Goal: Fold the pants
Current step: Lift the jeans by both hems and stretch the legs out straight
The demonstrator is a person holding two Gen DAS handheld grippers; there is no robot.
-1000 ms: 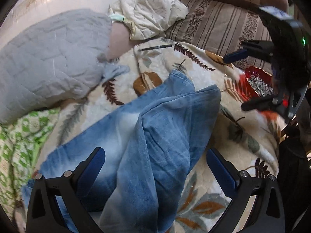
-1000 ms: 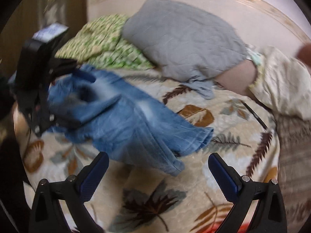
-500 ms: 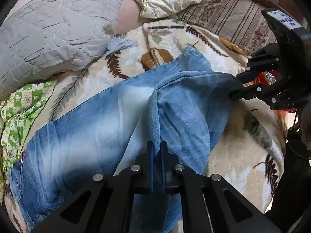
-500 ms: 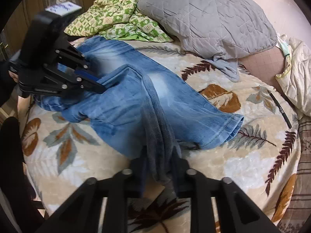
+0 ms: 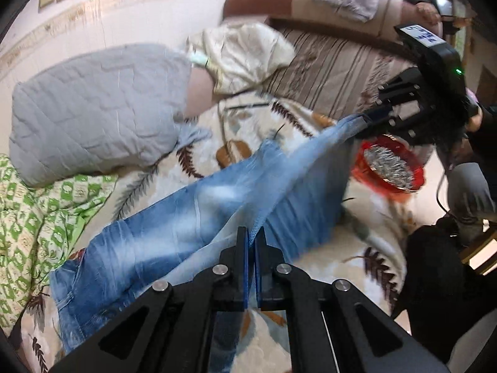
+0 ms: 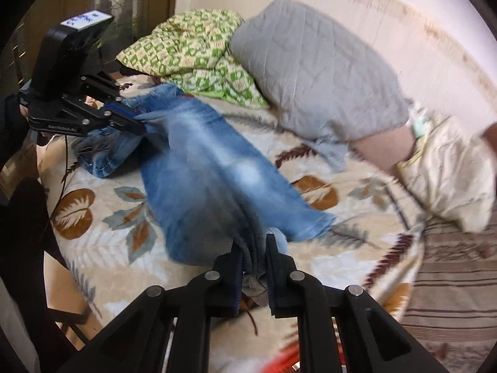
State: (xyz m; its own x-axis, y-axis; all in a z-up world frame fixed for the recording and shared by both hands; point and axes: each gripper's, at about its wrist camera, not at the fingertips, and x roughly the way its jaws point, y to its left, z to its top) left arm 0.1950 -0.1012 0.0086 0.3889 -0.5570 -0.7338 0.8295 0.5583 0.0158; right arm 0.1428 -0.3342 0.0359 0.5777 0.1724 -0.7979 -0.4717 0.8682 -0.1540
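Observation:
Blue faded jeans [image 5: 186,214] lie across the leaf-patterned bedspread [image 5: 366,245]. My left gripper [image 5: 251,236] is shut on a fold of one leg and lifts it off the bed. My right gripper [image 6: 254,248] is shut on the bunched hem end of the same leg. The lifted leg is stretched taut between both grippers, above the other leg. The right gripper also shows in the left wrist view [image 5: 369,116], and the left gripper in the right wrist view [image 6: 136,118]. The jeans [image 6: 211,180] are motion-blurred there.
A grey quilted pillow [image 5: 96,108] and a green patterned blanket [image 5: 28,214] lie behind the jeans. A cream cloth [image 5: 239,52] and a striped sofa cushion [image 5: 335,71] are at the far right. A red bowl [image 5: 388,168] sits near the bed's edge.
Both grippers closed on the upper leg one second to half a second ago. Since then they have risen and pulled apart, lifting and stretching the leg.

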